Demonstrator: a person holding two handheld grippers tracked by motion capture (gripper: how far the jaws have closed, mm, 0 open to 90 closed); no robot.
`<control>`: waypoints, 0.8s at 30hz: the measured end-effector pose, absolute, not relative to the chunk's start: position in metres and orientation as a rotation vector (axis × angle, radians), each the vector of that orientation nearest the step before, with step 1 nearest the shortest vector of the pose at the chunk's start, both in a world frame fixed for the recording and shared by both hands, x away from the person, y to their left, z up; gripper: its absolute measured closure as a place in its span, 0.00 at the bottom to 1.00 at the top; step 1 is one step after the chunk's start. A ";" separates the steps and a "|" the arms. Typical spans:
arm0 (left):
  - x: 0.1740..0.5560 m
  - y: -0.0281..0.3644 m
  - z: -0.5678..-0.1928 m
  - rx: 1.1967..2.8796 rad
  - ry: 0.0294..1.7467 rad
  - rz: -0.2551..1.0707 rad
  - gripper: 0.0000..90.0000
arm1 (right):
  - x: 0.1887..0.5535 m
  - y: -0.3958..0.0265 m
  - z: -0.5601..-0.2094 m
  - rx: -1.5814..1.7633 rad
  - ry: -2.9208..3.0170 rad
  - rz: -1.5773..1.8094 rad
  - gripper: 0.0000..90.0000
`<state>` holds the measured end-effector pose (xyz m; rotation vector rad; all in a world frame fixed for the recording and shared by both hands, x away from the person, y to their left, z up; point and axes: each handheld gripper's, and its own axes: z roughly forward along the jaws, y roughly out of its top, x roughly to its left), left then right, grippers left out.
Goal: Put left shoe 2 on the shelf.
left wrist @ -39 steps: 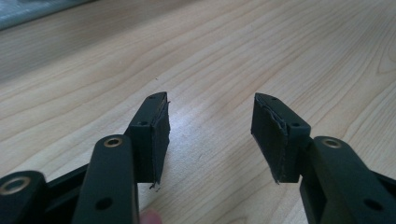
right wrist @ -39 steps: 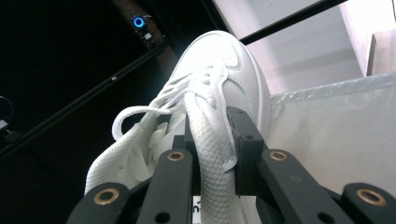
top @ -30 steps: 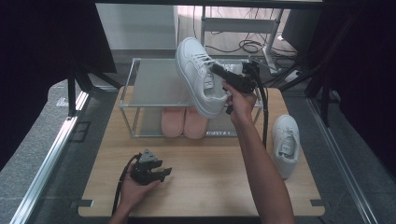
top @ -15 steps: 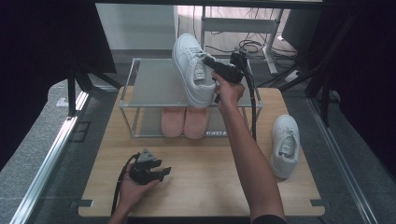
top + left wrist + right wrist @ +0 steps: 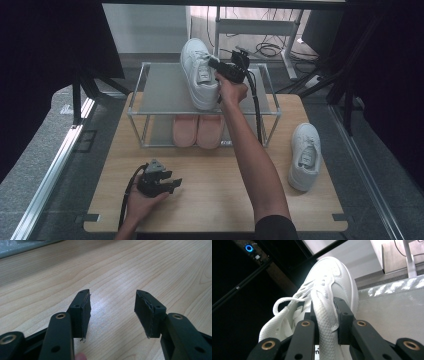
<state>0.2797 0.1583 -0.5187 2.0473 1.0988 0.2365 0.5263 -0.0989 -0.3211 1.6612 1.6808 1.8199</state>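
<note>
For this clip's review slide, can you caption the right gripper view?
Right gripper shut on the white sneaker, clamping its side wall above the rack's grey top shelf.

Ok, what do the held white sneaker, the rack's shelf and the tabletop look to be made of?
White sneaker: smooth leather-like toe with a faint sheen, plus a woven mesh collar between the right gripper jaws. Rack shelf: grey, matte, apparently frosted glass or plastic in a thin metal frame. Tabletop: light wood or laminate, visible grain, slight gloss.
</note>
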 end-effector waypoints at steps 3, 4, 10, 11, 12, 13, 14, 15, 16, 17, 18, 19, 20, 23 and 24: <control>0.280 0.158 -0.519 2.047 1.100 0.234 0.53 | 0.529 -0.095 -0.324 1.679 1.696 1.806 0.88; 0.280 0.158 -0.519 2.047 1.100 0.233 0.53 | 0.530 -0.094 -0.326 1.685 1.699 1.804 0.88; 0.280 0.157 -0.519 2.045 1.102 0.237 0.53 | 0.537 -0.091 -0.332 1.723 1.721 1.775 0.83; 0.280 0.157 -0.519 2.044 1.102 0.236 0.53 | 0.539 -0.091 -0.334 1.726 1.732 1.772 0.79; 0.280 0.157 -0.519 2.045 1.103 0.236 0.53 | 0.541 -0.090 -0.335 1.729 1.747 1.780 0.75; 0.280 0.157 -0.519 2.046 1.102 0.236 0.53 | 0.543 -0.091 -0.336 1.733 1.757 1.795 0.72; 0.280 0.157 -0.519 2.047 1.102 0.237 0.53 | 0.544 -0.092 -0.337 1.729 1.752 1.844 0.70; 0.279 0.157 -0.519 2.047 1.101 0.237 0.53 | 0.544 -0.092 -0.337 1.736 1.751 1.834 0.68; 0.279 0.157 -0.519 2.047 1.100 0.237 0.53 | 0.544 -0.092 -0.336 1.716 1.762 1.849 0.67; 0.279 0.157 -0.519 2.047 1.100 0.238 0.53 | 0.543 -0.092 -0.335 1.703 1.767 1.846 0.67; 0.279 0.157 -0.519 2.047 1.100 0.238 0.53 | 0.542 -0.092 -0.334 1.698 1.761 1.843 0.66; 0.279 0.157 -0.519 2.047 1.100 0.238 0.53 | 0.540 -0.093 -0.333 1.678 1.762 1.839 0.66; 0.279 0.157 -0.519 2.048 1.099 0.239 0.53 | 0.538 -0.095 -0.331 1.651 1.756 1.853 0.67; 0.279 0.157 -0.519 2.047 1.098 0.239 0.53 | 0.531 -0.099 -0.325 1.589 1.748 1.865 0.69; 0.279 0.156 -0.519 2.048 1.098 0.239 0.53 | 0.528 -0.100 -0.323 1.575 1.758 1.851 0.70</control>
